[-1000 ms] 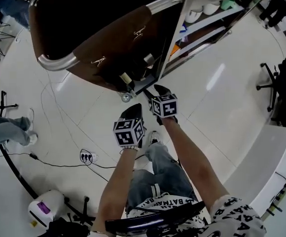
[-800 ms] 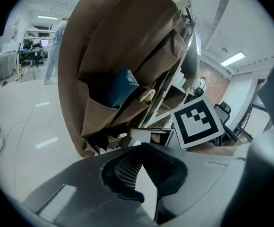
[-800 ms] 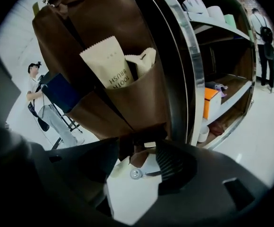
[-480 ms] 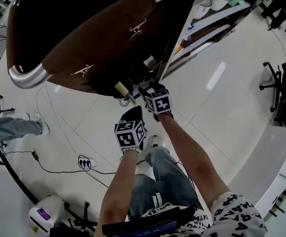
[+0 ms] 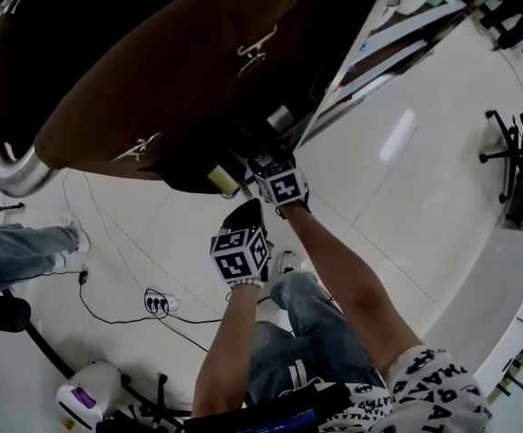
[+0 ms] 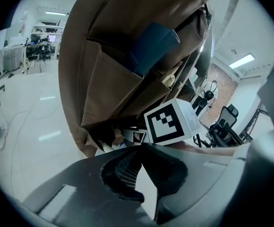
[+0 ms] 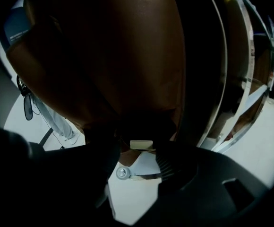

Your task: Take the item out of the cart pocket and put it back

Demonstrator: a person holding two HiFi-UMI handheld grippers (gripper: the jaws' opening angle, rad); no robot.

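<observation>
Floor (image 5: 406, 224): glossy white tile with a light glare. Loose cables and a power strip (image 5: 158, 305) lie on it at left, and an office chair (image 5: 505, 156) is at the right edge. It's an open workshop-type room. No counter here; the cart stands on the floor.

Cart bag (image 5: 153, 88): brown, smooth, leather-like, with stitched pockets. It hangs from a curved chrome rail (image 5: 9, 170), and the metal-framed shelves (image 5: 388, 52) are behind it. The left gripper view shows a flat blue thing (image 6: 153, 46) in an upper pocket.

Item (image 5: 223, 179): pale cream, looks cylindrical. It sits in the dark low pocket at the bag's bottom edge and pokes out. The free end points down and out of the pocket. The long axis is slanted in the head view; I can't read it any finer than that.

Right gripper (image 7: 137, 156): up at that pocket, jaws wide apart and just closed in slightly. The item's end shows in the gap between them, and I see no pad pressing on it. A caster (image 7: 122, 172) is just below.

Left gripper (image 6: 141, 148): hangs back, below the bag. Its jaw tips are together with nothing held.
</observation>
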